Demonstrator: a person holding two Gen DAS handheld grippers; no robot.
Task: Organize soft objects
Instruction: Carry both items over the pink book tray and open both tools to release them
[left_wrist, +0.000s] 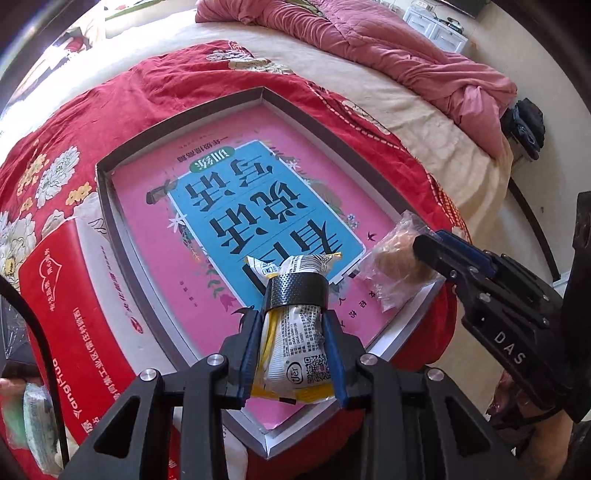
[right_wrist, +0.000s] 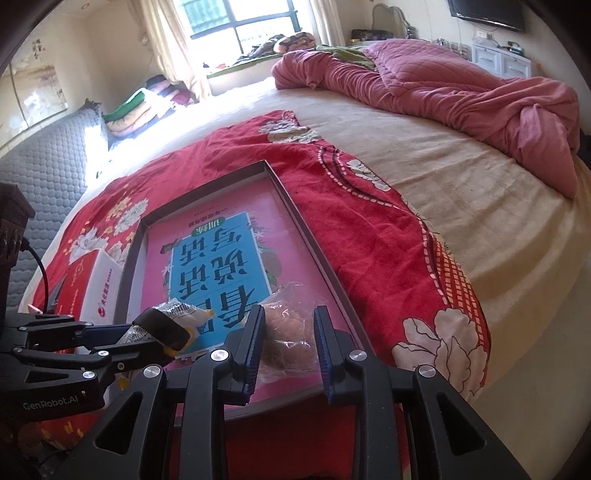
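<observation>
L gripper (left_wrist: 295, 325) pinches a yellow-white snack pack (left_wrist: 291, 332) lengthwise, nose-down over the near end of the shallow tray (left_wrist: 107, 173) on the bed – prob. so it can be laid flat on the pink book (left_wrist: 147, 221) inside. R gripper (right_wrist: 290, 343) has a clear-bagged bun (right_wrist: 286, 332) between its pads at the tray's near right corner – can't tell if pads truly press; bag sits on or just above the tray floor.

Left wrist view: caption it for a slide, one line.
Left gripper holds a yellow-and-white snack packet over the book-lined tray; right gripper brings in a clear-bagged bun.
</observation>
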